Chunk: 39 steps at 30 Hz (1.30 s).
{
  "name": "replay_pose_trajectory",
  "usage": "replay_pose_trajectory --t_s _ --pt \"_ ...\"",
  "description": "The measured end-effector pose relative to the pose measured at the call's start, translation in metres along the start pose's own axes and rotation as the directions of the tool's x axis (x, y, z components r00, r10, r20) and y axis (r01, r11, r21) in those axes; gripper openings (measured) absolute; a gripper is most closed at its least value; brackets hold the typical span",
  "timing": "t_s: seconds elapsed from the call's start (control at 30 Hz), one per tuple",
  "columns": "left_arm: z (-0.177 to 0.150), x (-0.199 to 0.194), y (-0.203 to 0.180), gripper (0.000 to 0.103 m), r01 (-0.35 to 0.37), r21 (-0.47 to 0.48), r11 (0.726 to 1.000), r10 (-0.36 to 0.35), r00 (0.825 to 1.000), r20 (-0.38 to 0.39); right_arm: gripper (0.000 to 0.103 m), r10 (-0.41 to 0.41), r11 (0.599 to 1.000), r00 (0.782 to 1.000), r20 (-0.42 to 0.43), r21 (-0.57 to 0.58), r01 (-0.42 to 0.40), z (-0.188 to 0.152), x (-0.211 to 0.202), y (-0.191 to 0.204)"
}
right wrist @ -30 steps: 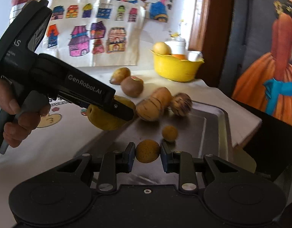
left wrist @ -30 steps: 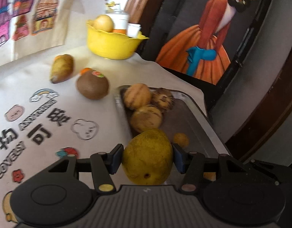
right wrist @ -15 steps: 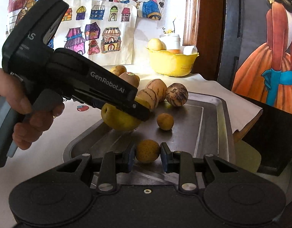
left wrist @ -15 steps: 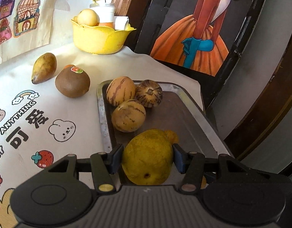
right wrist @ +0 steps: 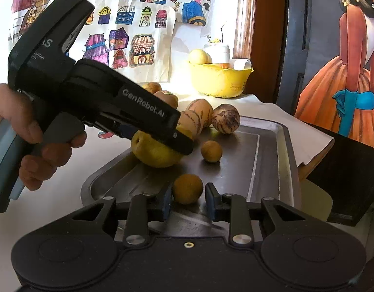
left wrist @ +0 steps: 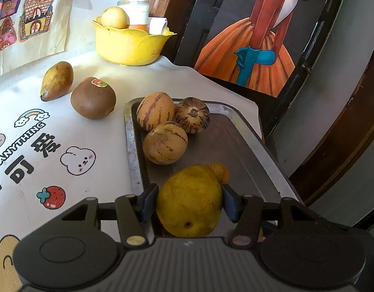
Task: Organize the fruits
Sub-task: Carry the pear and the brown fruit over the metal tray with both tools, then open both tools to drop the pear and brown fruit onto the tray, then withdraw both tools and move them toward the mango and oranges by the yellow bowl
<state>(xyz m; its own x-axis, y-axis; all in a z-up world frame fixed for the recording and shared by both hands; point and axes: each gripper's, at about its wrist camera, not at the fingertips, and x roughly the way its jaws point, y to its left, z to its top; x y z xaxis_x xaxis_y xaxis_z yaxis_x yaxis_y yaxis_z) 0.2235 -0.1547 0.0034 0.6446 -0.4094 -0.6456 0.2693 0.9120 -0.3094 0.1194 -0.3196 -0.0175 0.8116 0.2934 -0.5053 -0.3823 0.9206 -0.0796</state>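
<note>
- left gripper [left wrist: 189,203]: blue pads pressed against both flanks of a large yellow pear [left wrist: 190,200], pinching it; blossom end points back at the camera, so its long axis runs along the fingers
- from the right wrist view the pear [right wrist: 157,150] sits low over the near left part of the metal tray [right wrist: 269,160]; cannot tell if it touches the floor or hangs just above it
- right gripper [right wrist: 189,196]: jaws slightly spread, a gap showing on each side of a small round tan fruit [right wrist: 187,188] that appears to rest on the tray floor; judged released, not gripped
- key relation: the left gripper is the one still loaded, and bare tray floor lies directly under and ahead of the pear; opening the jaws would seat it
- a second small round fruit [right wrist: 212,151] lies just beside the pear, close enough to be nudged
- three striped, smooth, egg-shaped fruits [left wrist: 165,146] cluster touching at the far left end of the tray
- off the tray, on the printed cloth: fuzzy brown kiwi [left wrist: 93,98] with a sticker, and a russet pear [left wrist: 57,80] beyond it
- yellow scalloped plastic bowl [left wrist: 128,46] at the back holds pale round fruit
</note>
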Motion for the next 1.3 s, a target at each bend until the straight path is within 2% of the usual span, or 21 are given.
replay_pose_trajectory --t_s 0.1,0.27,0.33,0.47,0.63,0.93,1.13,1.3 --pt "0.0 -0.001 -0.001 0.061 -0.002 0.0 1.0 0.002 1.0 0.0 0.032 -0.003 1.0 1.0 0.003 0.002 0.003 0.0 -0.001 0.001" --pt "0.0 -0.008 -0.002 0.072 0.008 -0.004 1.0 -0.008 1.0 0.021 0.034 -0.014 1.0 1.0 0.009 0.003 0.014 0.0 -0.002 0.003" --pt "-0.001 -0.013 -0.004 0.081 -0.007 0.003 1.0 0.006 0.999 0.041 0.04 -0.017 1.0 1.0 0.014 0.006 0.017 -0.001 -0.004 0.005" --pt "-0.001 -0.024 -0.001 0.087 -0.027 -0.007 1.0 0.028 0.997 0.066 0.049 -0.026 0.999 0.999 0.023 0.025 0.026 -0.001 -0.01 0.005" --pt "-0.007 -0.042 0.01 0.101 -0.062 -0.061 0.996 0.067 0.994 0.089 0.069 -0.029 0.999 0.999 0.032 0.042 0.028 0.001 -0.021 0.009" --pt "-0.033 -0.082 0.032 0.102 -0.187 -0.126 0.974 0.204 0.969 0.139 0.098 -0.017 0.996 0.998 0.057 0.092 0.012 0.006 -0.045 0.022" --pt "-0.057 -0.11 0.041 0.102 -0.287 -0.096 0.953 0.3 0.941 0.157 0.102 0.017 0.982 0.998 0.054 0.187 -0.027 0.008 -0.063 0.035" --pt "-0.077 -0.134 0.053 0.103 -0.327 -0.11 0.939 0.34 0.93 0.137 0.102 0.033 0.979 0.999 0.032 0.199 -0.039 0.008 -0.076 0.058"
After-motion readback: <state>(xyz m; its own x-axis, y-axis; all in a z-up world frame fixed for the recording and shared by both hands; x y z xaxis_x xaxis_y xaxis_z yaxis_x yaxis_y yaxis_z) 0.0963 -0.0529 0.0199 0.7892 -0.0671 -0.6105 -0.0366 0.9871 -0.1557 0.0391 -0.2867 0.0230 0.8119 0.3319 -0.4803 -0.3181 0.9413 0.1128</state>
